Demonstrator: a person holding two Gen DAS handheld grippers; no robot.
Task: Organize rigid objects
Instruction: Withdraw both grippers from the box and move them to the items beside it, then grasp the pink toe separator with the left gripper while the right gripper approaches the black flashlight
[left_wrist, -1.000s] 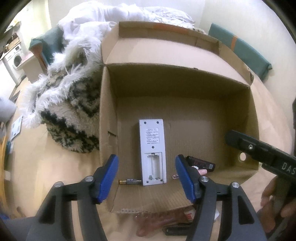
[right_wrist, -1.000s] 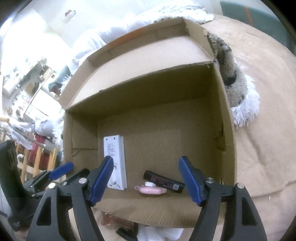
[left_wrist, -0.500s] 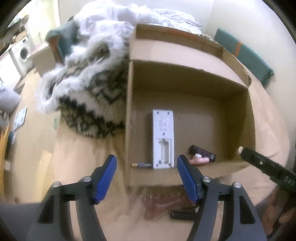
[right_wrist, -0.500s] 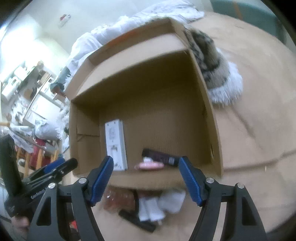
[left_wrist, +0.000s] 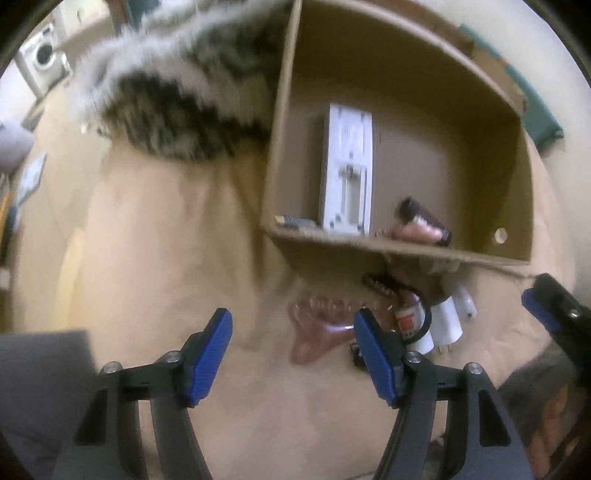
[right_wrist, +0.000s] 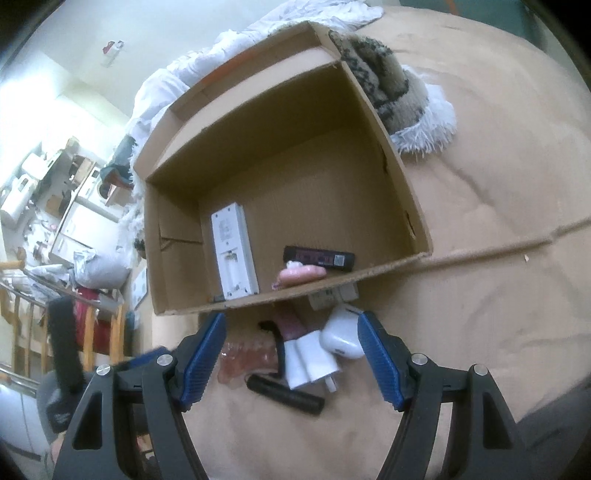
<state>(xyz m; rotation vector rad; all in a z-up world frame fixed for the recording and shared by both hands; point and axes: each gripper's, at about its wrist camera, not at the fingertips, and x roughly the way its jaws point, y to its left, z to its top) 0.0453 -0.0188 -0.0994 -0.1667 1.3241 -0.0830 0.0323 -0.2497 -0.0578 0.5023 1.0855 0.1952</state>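
Both tongs, left (left_wrist: 291, 350) and right (right_wrist: 291, 360), are wide open and hold nothing. The little things (right_wrist: 325, 354) lie in a heap on the bed just outside the box (right_wrist: 413, 206). Grabbing there could pinch two at once or push them under the box.

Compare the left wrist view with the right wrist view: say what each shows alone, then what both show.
Left wrist only: a washing machine and a small battery in the cardboard box.
Right wrist only: a white earbud case, a black cylinder and cluttered shelves.
Both: the box, the white remote inside it, the fluffy blanket.
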